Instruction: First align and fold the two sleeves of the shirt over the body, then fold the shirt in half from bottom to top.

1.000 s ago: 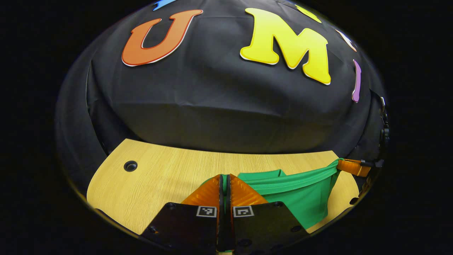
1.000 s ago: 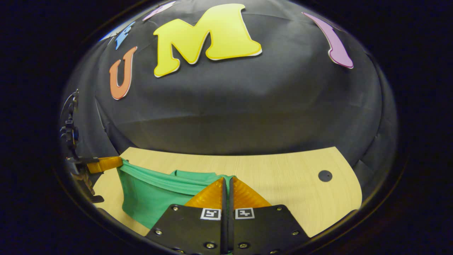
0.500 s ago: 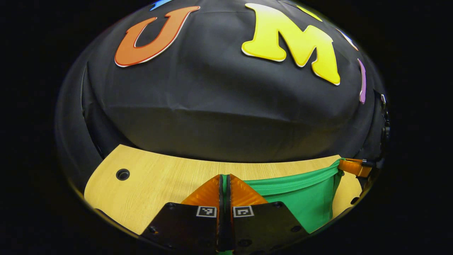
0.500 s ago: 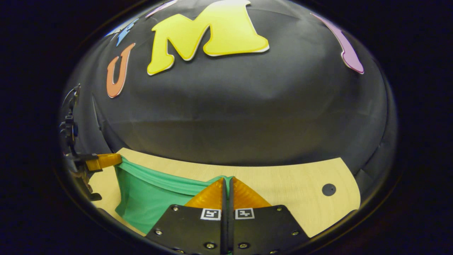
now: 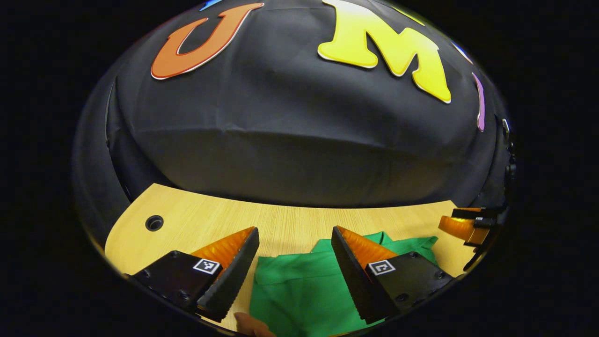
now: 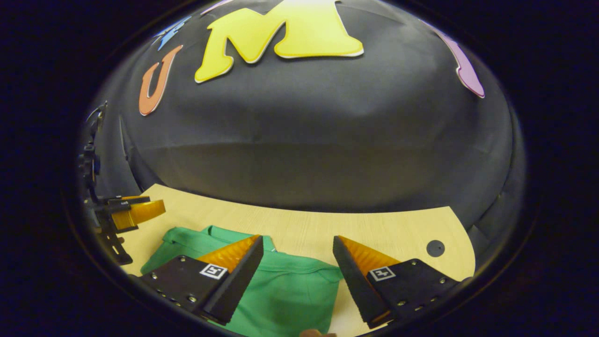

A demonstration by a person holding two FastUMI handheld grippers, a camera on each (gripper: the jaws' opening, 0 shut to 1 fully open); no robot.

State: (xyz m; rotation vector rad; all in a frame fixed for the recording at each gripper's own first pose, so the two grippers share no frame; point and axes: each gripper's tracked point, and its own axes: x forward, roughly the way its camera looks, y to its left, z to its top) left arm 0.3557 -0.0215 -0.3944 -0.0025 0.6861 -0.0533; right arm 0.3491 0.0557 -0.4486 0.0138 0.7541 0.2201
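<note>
Shirt (image 5: 299, 290): one, green, soft knit, laid folded on the table (image 5: 196, 224).
Table: one, pale wood grain, rounded corners.
Left gripper (image 5: 295, 248): spread wide, nothing held.
Right gripper (image 6: 297, 255): same deal.

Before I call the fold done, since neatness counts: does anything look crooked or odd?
Mostly tidy. The green shirt lies folded on the table, both grippers open above it; its top edge looks a bit uneven near the collar.

Both tools, left (image 5: 295, 233) and right (image 6: 297, 241), have let go; green shirt (image 5: 299, 290) now lies on the table (image 5: 281, 220)
</note>
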